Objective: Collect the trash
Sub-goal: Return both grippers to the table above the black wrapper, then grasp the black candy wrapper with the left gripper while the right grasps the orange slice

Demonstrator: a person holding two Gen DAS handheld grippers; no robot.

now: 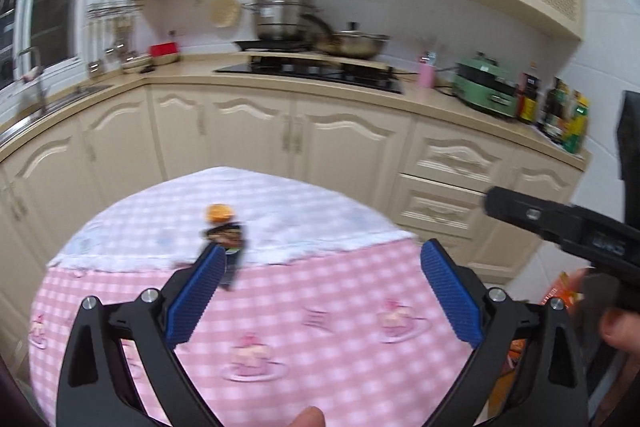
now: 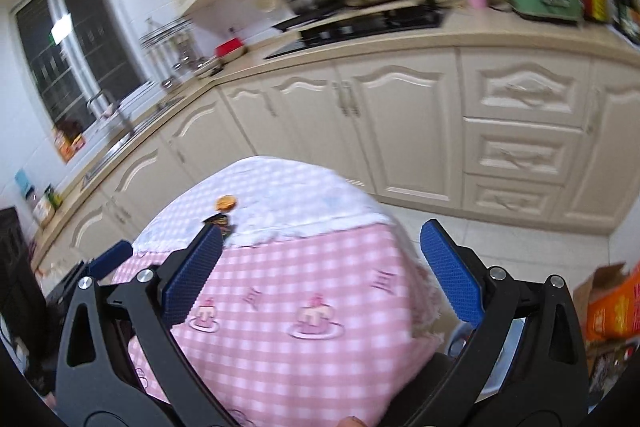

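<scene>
Both grippers [image 1: 322,259] [image 2: 320,239] agape (knurled blue pads) over gingham tablecloth [image 1: 320,291], crinkled wrapper [image 1: 226,235].

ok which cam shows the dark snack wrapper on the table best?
Left wrist: the wrapper is larger there, its printed face visible below the orange peel, though the gripper's left pad covers its lower edge. In the right wrist view the wrapper is smaller and mostly hidden.

Two trash items on the pink-checked tablecloth [image 1: 320,291], both toward its far side near the white band. Orange peel piece [image 1: 219,212], small, rounded, lying flat on the cloth. Just in front of it, touching or nearly so, a dark crumpled snack wrapper [image 1: 226,235] with brown/green print, partly hidden behind a blue finger; both blurred, details unclear.
</scene>
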